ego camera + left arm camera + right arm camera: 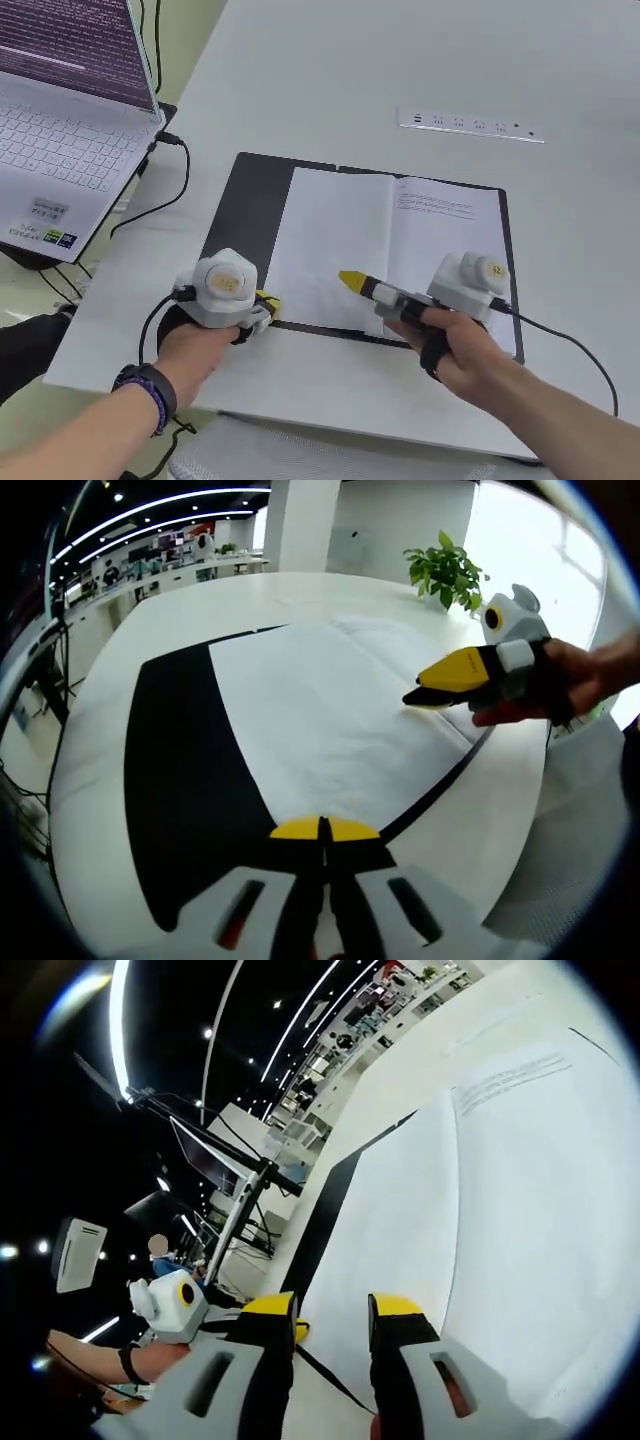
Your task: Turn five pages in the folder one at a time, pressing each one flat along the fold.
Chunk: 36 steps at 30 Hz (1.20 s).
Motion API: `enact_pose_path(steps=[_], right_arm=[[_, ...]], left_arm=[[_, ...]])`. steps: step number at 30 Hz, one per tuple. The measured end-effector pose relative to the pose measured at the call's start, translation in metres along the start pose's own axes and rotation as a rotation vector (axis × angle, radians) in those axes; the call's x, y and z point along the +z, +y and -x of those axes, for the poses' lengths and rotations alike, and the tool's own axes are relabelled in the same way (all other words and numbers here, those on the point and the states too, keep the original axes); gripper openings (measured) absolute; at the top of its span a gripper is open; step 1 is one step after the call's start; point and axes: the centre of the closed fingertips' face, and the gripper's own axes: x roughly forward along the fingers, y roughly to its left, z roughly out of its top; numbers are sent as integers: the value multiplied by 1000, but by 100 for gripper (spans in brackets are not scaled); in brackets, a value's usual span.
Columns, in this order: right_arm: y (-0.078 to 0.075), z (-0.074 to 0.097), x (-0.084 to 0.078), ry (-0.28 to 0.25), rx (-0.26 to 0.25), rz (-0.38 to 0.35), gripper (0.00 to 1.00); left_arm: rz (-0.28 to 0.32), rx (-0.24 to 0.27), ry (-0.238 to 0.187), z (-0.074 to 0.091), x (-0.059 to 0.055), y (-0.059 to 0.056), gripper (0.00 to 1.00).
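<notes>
Head view content is taken from the near edge outward. Closest, the left hand-held gripper [264,303] is set at the near left edge of the folder [250,205], over its black inner face. The right hand-held gripper [352,282] is held low over the near end of the left page [330,235], just beside the fold, with its yellow tip aimed leftward. Beyond them the folder is laid open on the white surface [350,70]; the left page is blank and the right page [445,235] carries a few printed lines at its top. A power strip [470,125] and a laptop [70,110] are placed farther off. The step in hand is judged to be the pressing of a turned page along the fold, though how many pages are done cannot be told. The next move is judged to call for the right jaws to be lowered onto the crease and drawn along it away from the person, while the folder is steadied by the left. What is unclear from above is settled closer in. In the left gripper view its own jaws are seen pressed together with nothing between them, at the folder's black face, and contact cannot be told. In the right gripper view its own jaws are seen spread, with paper beyond the gap and nothing pinched.
</notes>
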Motion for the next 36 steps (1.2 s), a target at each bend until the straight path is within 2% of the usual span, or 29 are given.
enact_pose_path(steps=[8,15,19,26,29,36], right_arm=[[-6,8,14,-5,-8,26,25],[-16,16,30,-19,-23,67,22],[-25,16,41,-27,-34,74,20],[-30,8,64,-48,-40,117,11],[-35,2,76,-75,-51,71,7],[-43,-12,88,-78,-69,90,1]], left_arm=[[3,9,4,-1,1,1,0],[-9,8,5,-2,0,1,0],[5,3,11,-3,1,2,0],[0,7,24,-3,0,1,0],[11,7,24,-2,0,2,0],[16,15,28,-2,0,2,0]])
